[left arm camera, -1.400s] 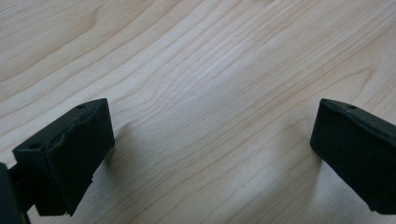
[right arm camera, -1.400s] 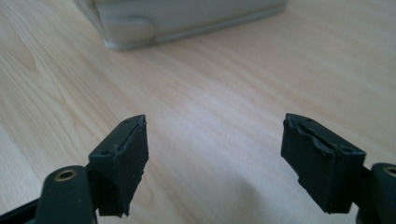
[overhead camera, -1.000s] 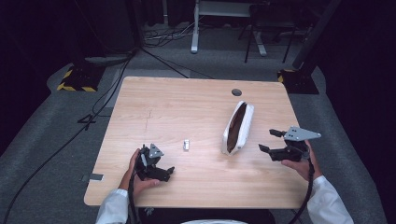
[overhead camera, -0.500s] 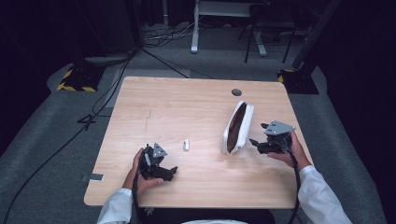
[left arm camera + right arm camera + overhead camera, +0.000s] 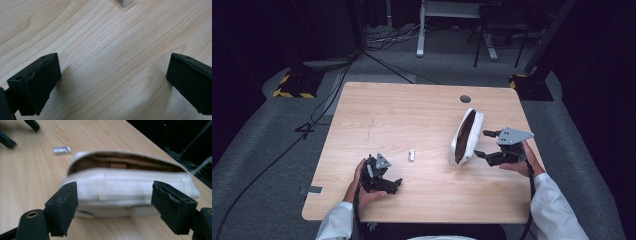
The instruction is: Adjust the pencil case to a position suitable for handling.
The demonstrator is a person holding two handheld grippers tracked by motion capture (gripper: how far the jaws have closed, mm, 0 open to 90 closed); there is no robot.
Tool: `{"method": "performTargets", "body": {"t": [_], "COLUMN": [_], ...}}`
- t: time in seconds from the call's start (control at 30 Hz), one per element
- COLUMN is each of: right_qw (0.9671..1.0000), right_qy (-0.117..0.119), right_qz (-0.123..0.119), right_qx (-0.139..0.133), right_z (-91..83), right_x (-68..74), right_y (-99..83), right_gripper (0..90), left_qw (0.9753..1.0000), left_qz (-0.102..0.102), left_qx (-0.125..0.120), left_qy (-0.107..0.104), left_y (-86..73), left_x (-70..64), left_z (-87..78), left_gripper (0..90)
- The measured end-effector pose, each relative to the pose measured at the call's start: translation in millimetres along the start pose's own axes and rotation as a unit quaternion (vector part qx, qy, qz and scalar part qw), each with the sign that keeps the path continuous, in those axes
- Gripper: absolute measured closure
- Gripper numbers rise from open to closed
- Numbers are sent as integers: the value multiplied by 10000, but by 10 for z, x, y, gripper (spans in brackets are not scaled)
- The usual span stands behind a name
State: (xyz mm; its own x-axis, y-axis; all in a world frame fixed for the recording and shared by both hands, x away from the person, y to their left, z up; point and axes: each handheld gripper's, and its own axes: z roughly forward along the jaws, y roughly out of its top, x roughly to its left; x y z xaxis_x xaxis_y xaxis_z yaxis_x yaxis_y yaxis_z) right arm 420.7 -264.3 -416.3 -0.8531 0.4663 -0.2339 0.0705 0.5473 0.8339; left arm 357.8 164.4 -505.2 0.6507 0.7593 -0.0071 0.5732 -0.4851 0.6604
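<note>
Your right tool (image 5: 482, 143) sits at approx 3 o'clock on the surface (image 5: 412, 110), jaws spread wide, nothing between them. It faces the white pouch (image 5: 466, 136), just beside its long side; can't tell if a jaw tip touches the fabric. In right gripper view the right tool (image 5: 113, 202) frames the pouch (image 5: 130, 187) w/ one jaw at each end of the near wall; pic is blurred. Pouch lies on its side, zip open, brown lining w/ something tan inside, can't make out what.

Small silver item (image 5: 411, 155) lies flat near surface centre, btw the two tools, apart from the pouch. In right gripper view it (image 5: 61, 149) shows at 11 o'clock beyond the pouch, looks like a short metal cylinder.

Your left tool (image 5: 396, 184) is at approx 7 o'clock on the surface, held low in your left hand (image 5: 362, 187), jaws spread, empty. In left gripper view the left tool (image 5: 112, 77) looks down on bare wood grain, w/ a corner of the silver item (image 5: 125, 2) at 12 o'clock, well clear of both jaws.

Round dark grommet (image 5: 465, 98) in the surface at approx 1 o'clock, beyond the pouch.
</note>
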Motion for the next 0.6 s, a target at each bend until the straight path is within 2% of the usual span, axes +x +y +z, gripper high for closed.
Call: {"method": "performTargets", "body": {"t": [0.07,0.13,0.17,0.23,0.27,0.3,0.37,0.43,0.5,0.6], "right_qw": [9999,9999,9999,9989,9989,9988,9995,9992,9996,9989], "right_qy": [135,110,165,328,328,322,155,183,62,-43], "right_qz": [-14,-90,-17,282,282,339,277,350,222,263], "right_qx": [-83,-25,-27,-162,-162,-166,-40,-57,137,377], "right_z": [-14,10,31,76,76,106,113,91,84,83], "right_x": [1,-10,-27,-78,-78,-111,-150,-198,-211,-241], "right_y": [63,107,124,149,149,163,154,117,97,44], "right_gripper": [214,210,210,211,211,210,206,206,206,210], "left_qw": [10000,10000,10000,10000,10000,10000,10000,10000,10000,10000], "left_qz": [0,-2,0,0,0,0,-4,-15,-21,3], "left_qx": [0,-1,-1,0,0,-1,2,-1,0,-20], "left_qy": [-1,-1,-2,0,0,0,1,-17,-63,-88], "left_y": [0,0,0,0,0,0,0,-3,-1,21], "left_x": [0,0,0,0,0,0,-1,-8,-12,-16], "left_z": [0,0,0,0,0,0,-1,0,3,26], "left_gripper": [2,2,2,2,2,2,2,2,2,2]}}
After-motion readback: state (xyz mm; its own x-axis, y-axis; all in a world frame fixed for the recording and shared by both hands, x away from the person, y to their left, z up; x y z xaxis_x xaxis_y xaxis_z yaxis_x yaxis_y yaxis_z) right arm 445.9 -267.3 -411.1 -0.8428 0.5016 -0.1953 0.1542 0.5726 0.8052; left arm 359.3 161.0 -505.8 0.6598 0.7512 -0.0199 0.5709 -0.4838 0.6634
